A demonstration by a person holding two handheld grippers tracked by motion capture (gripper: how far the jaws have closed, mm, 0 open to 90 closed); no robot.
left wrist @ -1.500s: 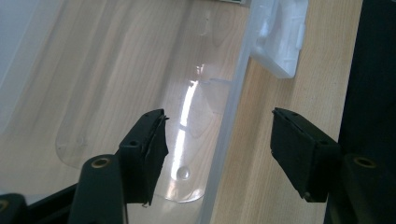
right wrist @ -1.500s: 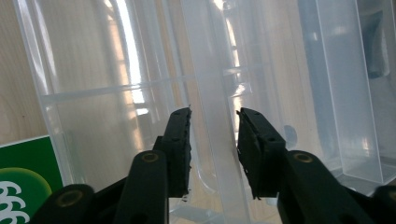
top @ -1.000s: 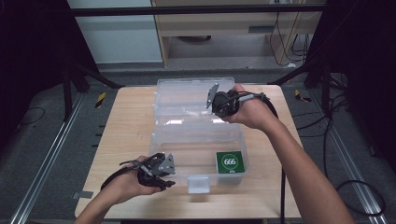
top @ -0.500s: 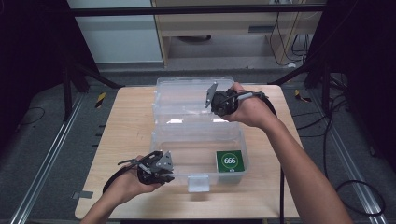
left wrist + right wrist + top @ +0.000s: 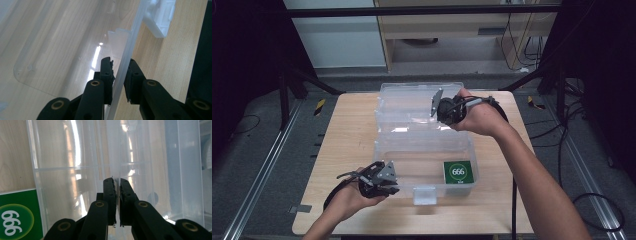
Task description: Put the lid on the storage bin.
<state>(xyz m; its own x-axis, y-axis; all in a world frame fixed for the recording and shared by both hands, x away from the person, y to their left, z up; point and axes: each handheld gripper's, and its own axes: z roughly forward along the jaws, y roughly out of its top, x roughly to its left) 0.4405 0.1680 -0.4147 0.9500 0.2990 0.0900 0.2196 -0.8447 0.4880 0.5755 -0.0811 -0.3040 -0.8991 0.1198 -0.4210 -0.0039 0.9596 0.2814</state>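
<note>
Clear plastic box [image 5: 424,150] stands open in the middle of the wooden table [image 5: 347,135], its lid lying back on the far side. Left gripper [image 5: 384,184] is at the near left corner of the box; its jaws have just been closing and now clamp the near wall rim [image 5: 125,65]. Right gripper [image 5: 438,104] is at the far side, jaws narrow, pinching the thin clear edge [image 5: 114,157]. Green card [image 5: 457,171] lies in the near right corner of the box.
</note>
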